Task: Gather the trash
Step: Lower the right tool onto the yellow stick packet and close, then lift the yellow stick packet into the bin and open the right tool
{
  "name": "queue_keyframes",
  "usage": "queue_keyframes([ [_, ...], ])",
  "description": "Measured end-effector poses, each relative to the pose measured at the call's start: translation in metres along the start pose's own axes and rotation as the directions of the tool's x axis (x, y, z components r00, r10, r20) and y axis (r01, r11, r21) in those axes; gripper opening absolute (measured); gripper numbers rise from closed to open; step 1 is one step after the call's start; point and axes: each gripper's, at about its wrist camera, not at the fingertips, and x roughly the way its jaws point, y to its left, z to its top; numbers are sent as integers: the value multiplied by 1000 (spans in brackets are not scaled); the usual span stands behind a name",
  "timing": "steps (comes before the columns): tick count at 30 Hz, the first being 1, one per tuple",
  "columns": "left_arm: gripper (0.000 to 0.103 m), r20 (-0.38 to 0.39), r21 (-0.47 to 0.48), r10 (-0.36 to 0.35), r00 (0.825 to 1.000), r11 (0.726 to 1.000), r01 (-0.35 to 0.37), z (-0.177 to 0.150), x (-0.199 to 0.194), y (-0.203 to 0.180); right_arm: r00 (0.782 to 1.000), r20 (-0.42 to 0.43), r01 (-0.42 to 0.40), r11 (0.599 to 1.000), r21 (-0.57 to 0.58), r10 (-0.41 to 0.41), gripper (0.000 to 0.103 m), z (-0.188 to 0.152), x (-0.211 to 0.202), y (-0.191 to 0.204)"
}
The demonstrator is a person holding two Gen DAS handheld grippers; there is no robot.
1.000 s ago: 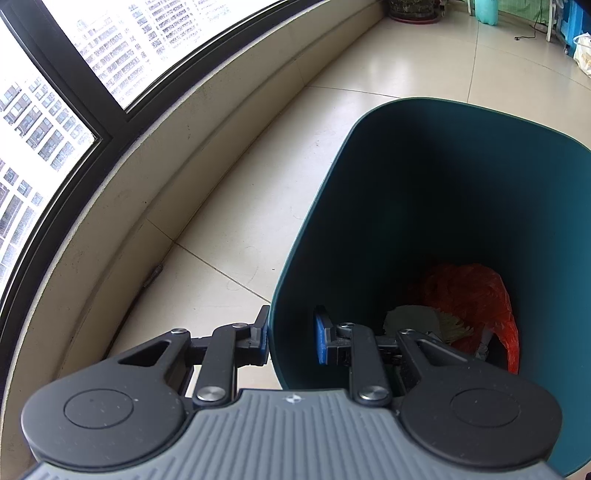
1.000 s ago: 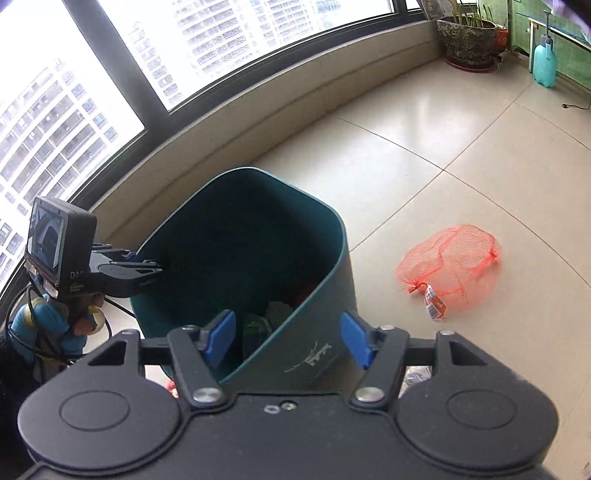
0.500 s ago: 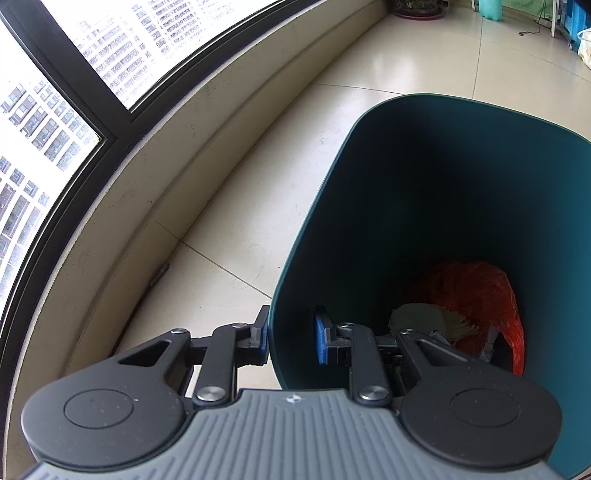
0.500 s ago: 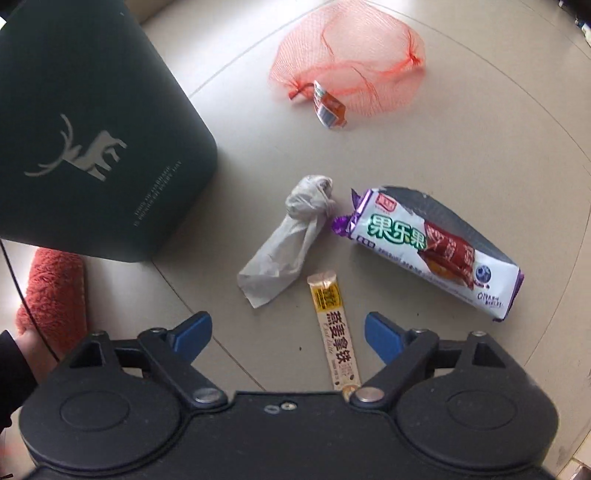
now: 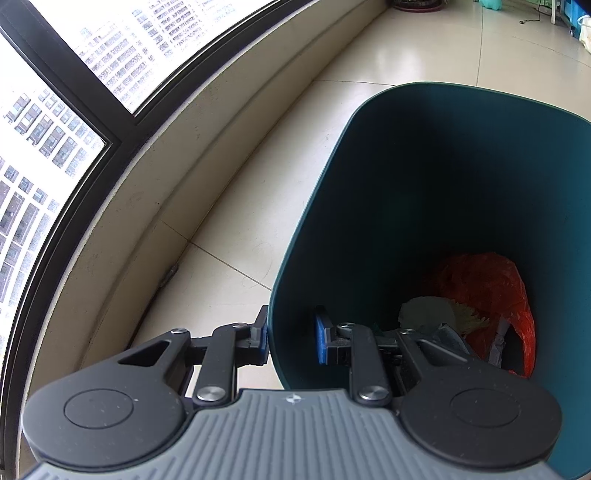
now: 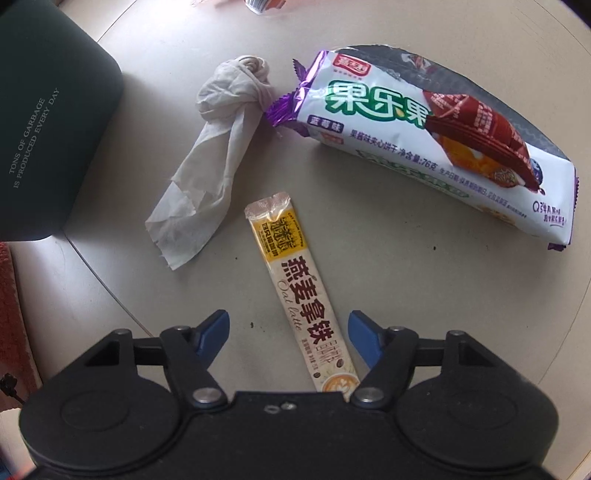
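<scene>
- Already in bin (image 5: 461,166): orange bag (image 5: 491,288), paper scraps.
- Left gripper (image 5: 290,338) clamped on bin rim.
- Right gripper (image 6: 288,332) spread wide above latte sachet (image 6: 299,295).
- Still on floor: sachet, twisted tissue (image 6: 218,147), biscuit wrapper (image 6: 424,136).

Beige tiled floor (image 5: 236,206) with thin grout lines. Curved cream ledge (image 5: 155,192) runs along the floor edge under a black-framed window (image 5: 110,136); high-rise buildings (image 5: 33,147) visible outside. Plant pot base (image 5: 417,3) at far top, teal object (image 5: 487,3) beside it, a cable (image 5: 532,14) on the floor nearby. Red fuzzy fabric (image 6: 11,314) at the right-wrist view's left edge.
</scene>
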Motion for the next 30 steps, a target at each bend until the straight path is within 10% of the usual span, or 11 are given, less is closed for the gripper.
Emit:
queue_keyframes([
  [11, 23, -1, -10, -8, 1000, 1000, 8, 2, 1, 3, 993, 39, 118, 991, -69, -115, 26, -10, -7, 10],
  [22, 23, 11, -4, 1, 1000, 1000, -1, -3, 0, 1, 994, 29, 108, 987, -121, -105, 23, 0, -68, 38],
  [30, 23, 11, -6, -8, 1000, 1000, 8, -3, -2, 2, 971, 215, -69, 986, -154, 101, 23, 14, -213, 78],
])
